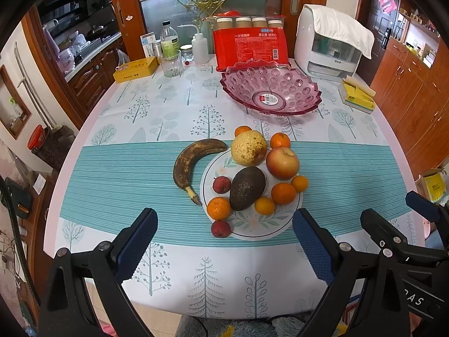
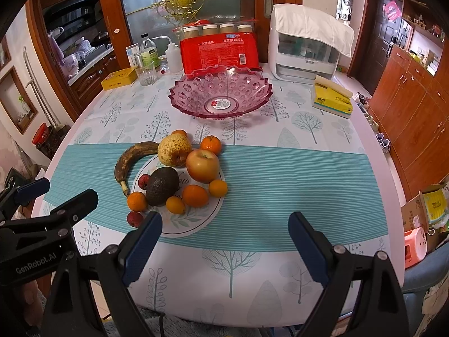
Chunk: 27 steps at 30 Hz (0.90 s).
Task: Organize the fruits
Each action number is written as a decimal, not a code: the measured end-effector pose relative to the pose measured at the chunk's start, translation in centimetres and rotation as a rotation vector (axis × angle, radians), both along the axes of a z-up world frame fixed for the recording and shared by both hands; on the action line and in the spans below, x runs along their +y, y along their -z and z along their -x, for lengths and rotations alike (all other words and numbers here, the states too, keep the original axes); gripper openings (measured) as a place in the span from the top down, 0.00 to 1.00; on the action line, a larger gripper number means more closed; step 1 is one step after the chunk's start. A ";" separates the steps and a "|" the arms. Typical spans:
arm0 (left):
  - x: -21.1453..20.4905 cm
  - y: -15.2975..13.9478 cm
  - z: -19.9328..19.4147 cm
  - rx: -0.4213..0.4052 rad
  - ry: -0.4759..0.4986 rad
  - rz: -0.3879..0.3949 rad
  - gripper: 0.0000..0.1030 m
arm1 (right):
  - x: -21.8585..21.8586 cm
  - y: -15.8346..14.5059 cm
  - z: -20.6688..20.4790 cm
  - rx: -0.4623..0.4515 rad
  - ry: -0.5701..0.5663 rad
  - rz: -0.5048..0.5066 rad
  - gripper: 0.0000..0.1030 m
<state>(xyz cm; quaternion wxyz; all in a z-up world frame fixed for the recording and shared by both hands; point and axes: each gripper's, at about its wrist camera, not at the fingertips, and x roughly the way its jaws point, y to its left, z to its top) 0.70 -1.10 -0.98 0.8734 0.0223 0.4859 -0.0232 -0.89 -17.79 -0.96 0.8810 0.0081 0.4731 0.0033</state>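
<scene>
left wrist view: both the left gripper (image 1: 224, 230) and right gripper (image 2: 224, 230) are spread, holding nothing. nearest the pink bowl (image 1: 294, 106), the pear (image 1: 248, 147) looks heavy, firm; grasp its midsection.

We see wooden cabinets (image 2: 415, 90) lining the wall right of the table (image 2: 322, 146), a frosted glass door (image 1: 202, 8) with gold ornament behind it, and a kitchen counter (image 1: 92, 47) to its left.
</scene>
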 end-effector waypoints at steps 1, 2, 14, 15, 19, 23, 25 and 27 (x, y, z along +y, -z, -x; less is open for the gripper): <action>0.0 0.0 0.0 -0.001 0.000 0.000 0.07 | 0.1 -0.2 0.0 0.000 0.000 0.000 0.11; 0.0 0.0 0.0 -0.002 0.001 -0.001 0.07 | 0.3 -0.4 0.0 -0.002 0.001 0.002 0.11; 1.7 -0.4 -1.2 0.002 0.031 0.025 0.06 | 1.2 -0.4 -0.9 -0.024 0.022 0.015 0.11; 1.9 -0.5 -1.5 0.004 0.033 0.024 0.06 | 1.2 -0.4 -0.8 -0.024 0.022 0.016 0.11; 3.0 -0.7 -2.6 0.015 0.049 0.015 0.06 | 2.3 -0.6 -1.3 -0.020 0.033 0.021 0.11; 4.1 -0.5 -3.8 0.030 0.066 0.018 0.06 | 3.7 -0.5 -2.0 -0.007 0.049 0.029 0.11; 4.7 -0.4 -4.4 0.038 0.077 0.014 0.06 | 4.1 -0.5 -2.2 -0.003 0.054 0.029 0.11; 5.4 -0.2 -5.0 0.046 0.087 0.010 0.06 | 4.8 -0.4 -2.6 0.007 0.062 0.031 0.11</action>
